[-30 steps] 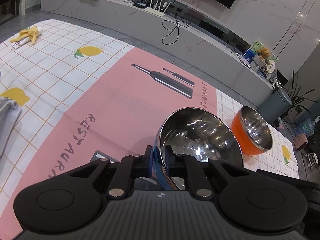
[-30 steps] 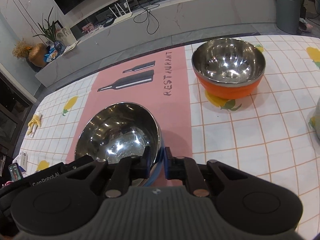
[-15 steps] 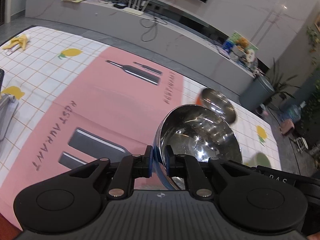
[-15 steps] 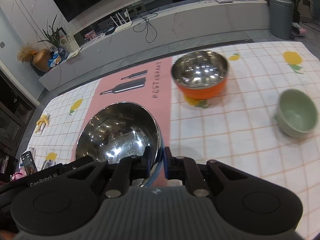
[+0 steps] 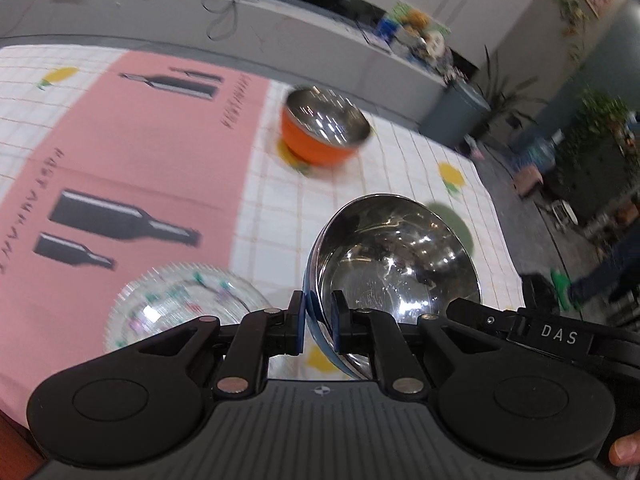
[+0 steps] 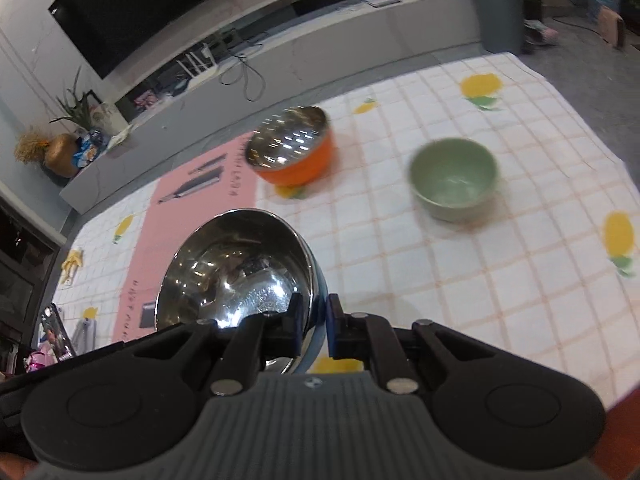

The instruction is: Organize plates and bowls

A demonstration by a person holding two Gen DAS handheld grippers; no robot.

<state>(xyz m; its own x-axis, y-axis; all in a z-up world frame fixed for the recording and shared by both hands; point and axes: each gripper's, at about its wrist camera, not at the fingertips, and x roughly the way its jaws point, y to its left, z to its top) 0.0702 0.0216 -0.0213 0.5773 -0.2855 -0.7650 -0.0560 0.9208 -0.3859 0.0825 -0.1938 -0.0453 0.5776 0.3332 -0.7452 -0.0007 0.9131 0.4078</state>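
Note:
A steel bowl with a blue outside (image 5: pixel 392 264) is held in the air by both grippers, one on each side of its rim. My left gripper (image 5: pixel 318 324) is shut on its left rim. My right gripper (image 6: pixel 314 324) is shut on the same bowl (image 6: pixel 236 268) at its right rim. An orange bowl with a steel inside (image 5: pixel 324 132) stands on the tablecloth beyond; it also shows in the right wrist view (image 6: pixel 292 150). A green bowl (image 6: pixel 454 178) stands to the right. A clear glass bowl (image 5: pixel 180 304) sits below on the left.
The table has a checked lemon-print cloth (image 6: pixel 500 264) with a pink runner (image 5: pixel 120 152). The table's right edge (image 6: pixel 592 120) drops to the floor. A grey TV bench (image 5: pixel 240 32) and a bin (image 6: pixel 500 12) stand behind.
Both grippers have lifted the steel bowl and carried it to the right and back. The green bowl and the glass bowl have come into view; the orange bowl now looks farther away.

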